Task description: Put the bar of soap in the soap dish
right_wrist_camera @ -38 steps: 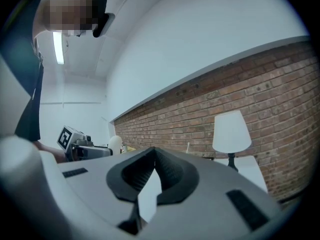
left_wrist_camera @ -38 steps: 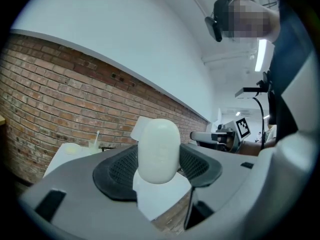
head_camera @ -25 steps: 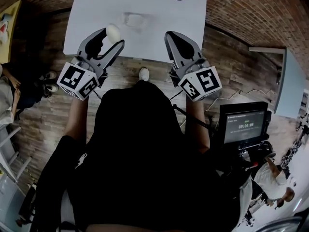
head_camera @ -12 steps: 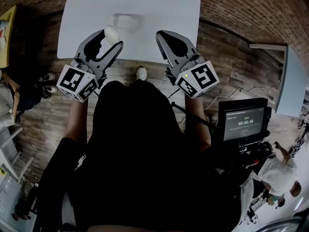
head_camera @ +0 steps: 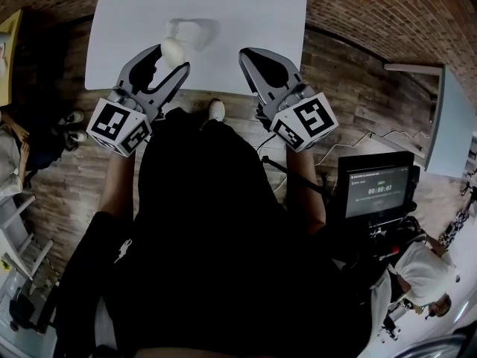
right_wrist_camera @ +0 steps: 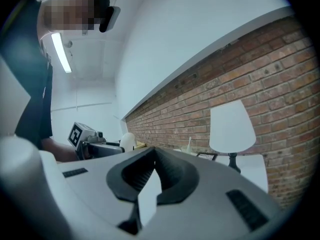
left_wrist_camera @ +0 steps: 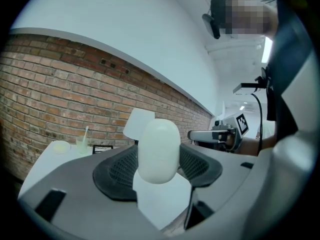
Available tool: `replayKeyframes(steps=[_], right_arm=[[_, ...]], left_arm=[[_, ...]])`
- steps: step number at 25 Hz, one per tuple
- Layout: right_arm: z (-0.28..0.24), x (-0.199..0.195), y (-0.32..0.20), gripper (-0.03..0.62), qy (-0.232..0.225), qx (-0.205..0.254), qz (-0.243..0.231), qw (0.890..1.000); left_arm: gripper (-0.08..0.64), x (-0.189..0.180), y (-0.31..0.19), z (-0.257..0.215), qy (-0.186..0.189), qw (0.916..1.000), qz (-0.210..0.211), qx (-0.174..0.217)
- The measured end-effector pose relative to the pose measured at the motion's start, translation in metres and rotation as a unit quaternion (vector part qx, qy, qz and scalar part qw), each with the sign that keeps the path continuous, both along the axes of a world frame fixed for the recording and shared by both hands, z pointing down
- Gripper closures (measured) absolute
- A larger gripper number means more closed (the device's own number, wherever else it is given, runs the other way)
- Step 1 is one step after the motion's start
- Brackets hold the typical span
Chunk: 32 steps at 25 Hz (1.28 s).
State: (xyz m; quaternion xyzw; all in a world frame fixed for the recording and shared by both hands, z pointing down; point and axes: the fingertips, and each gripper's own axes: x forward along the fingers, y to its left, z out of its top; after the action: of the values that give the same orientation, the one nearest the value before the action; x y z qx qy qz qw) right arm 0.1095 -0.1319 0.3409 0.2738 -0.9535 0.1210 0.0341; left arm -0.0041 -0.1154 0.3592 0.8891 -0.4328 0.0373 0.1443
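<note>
Soap in hand, not yet in the dish

Over the white table (head_camera: 253, 36), the right gripper (head_camera: 250, 57) is closed on nothing. The left gripper (head_camera: 173, 58), near the clear soap dish (head_camera: 195, 30) (apparently empty), clenches the bar of soap (head_camera: 173, 50). Placing and releasing remain.

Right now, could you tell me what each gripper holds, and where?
The left gripper clamps the soap bar across its lower half; the right gripper holds nothing.
</note>
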Motion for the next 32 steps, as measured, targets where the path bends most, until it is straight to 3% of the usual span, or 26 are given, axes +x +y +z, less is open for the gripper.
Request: replayKeyframes(steps=[8, 14, 19, 23, 32], right_arm=[[0.0, 0.004, -0.004, 0.588, 0.006, -0.001, 0.013, 1.0], [-0.006, 0.001, -0.017, 0.588, 0.006, 0.0, 0.043, 0.999], [-0.005, -0.03, -0.02, 0.588, 0.01, -0.001, 0.066, 0.998], [0.002, -0.056, -0.026, 0.588, 0.017, 0.003, 0.092, 0.996], [0.002, -0.048, -0.046, 0.588, 0.02, 0.002, 0.147, 0.989]], left_arm=[[0.301, -0.003, -0.006, 0.002, 0.001, 1.0, 0.007, -0.004], [0.301, -0.005, -0.027, 0.001, 0.0, 0.9993, 0.037, -0.007], [0.301, -0.037, -0.035, 0.014, -0.038, 0.9974, 0.062, -0.003], [0.301, -0.059, -0.049, 0.03, -0.054, 0.9938, 0.097, 0.004], [0.301, -0.043, -0.082, 0.058, -0.104, 0.978, 0.181, 0.001]])
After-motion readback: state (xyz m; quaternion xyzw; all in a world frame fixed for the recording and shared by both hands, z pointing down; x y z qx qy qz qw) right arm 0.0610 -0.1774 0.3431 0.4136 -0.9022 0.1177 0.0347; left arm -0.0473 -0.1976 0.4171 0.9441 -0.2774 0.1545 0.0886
